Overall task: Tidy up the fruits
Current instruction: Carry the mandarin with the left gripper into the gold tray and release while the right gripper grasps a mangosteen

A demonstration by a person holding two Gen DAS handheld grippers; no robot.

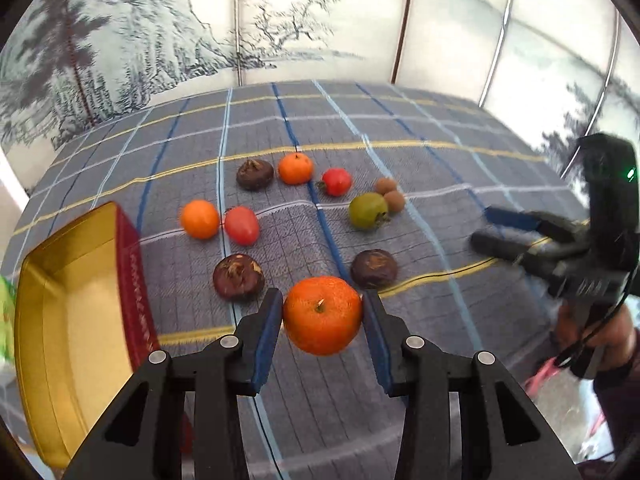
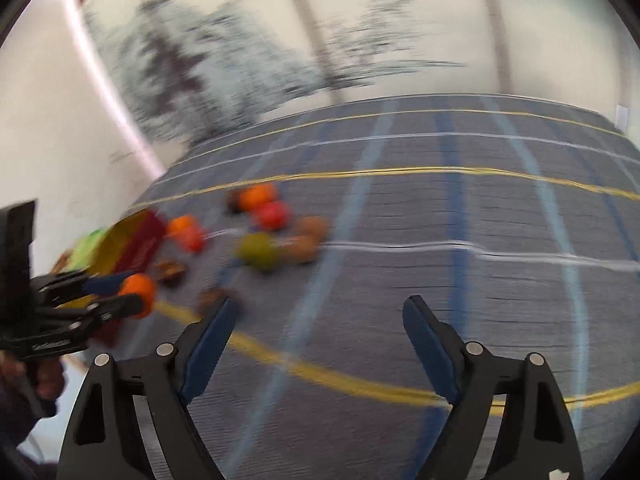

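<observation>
My left gripper (image 1: pixel 322 310) is shut on an orange tangerine (image 1: pixel 322 315) and holds it above the plaid cloth; it shows in the right wrist view too (image 2: pixel 138 288). A red box with a gold inside (image 1: pixel 72 320) lies open to its left. Loose fruit lies ahead: two more tangerines (image 1: pixel 199 219) (image 1: pixel 295 168), two red tomatoes (image 1: pixel 241 225) (image 1: pixel 337 181), a green fruit (image 1: pixel 367 211), two small brown longans (image 1: pixel 390 194) and three dark brown fruits (image 1: pixel 238 277) (image 1: pixel 374 268) (image 1: pixel 255 174). My right gripper (image 2: pixel 318 314) is open and empty over bare cloth, seen at the right of the left wrist view (image 1: pixel 486 226).
The blue-grey plaid cloth (image 1: pixel 400 380) covers the table. A painted folding screen (image 1: pixel 280 20) stands behind it. Something green (image 1: pixel 6 312) lies beyond the box at the far left. The right wrist view is motion-blurred.
</observation>
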